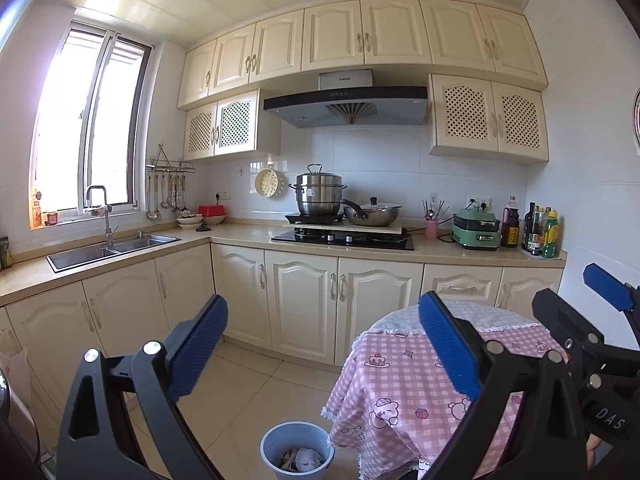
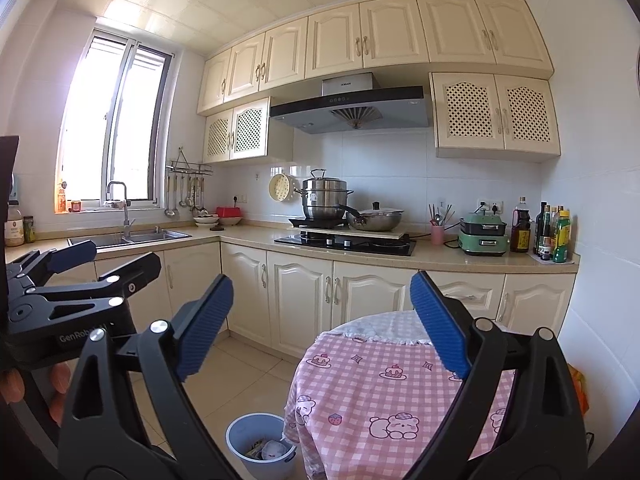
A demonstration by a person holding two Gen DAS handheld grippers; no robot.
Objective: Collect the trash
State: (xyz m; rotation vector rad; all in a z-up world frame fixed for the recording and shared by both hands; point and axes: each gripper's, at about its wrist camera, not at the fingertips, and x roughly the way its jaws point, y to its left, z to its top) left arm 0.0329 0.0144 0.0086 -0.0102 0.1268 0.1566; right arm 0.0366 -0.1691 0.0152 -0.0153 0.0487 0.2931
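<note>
White letters "DAS" stand on the black body of the right tool (image 1: 608, 296), seen at the lower right of the left wrist view. "GenRob…", its end hidden, stands on the black body of the left tool (image 2: 68, 256) in the right wrist view. The brand mark on the steel chimney of the range hood (image 2: 347, 85) is too small to read.

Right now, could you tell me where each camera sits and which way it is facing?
Left wrist: on the left gripper, open, facing the stove wall; the right gripper shows at its right edge.
Right wrist: on the right gripper, open, facing the same wall; the left gripper and fingers of a hand show at its left edge.
Shared: blue bin with trash inside, pink checked tablecloth, steamer pot.
</note>
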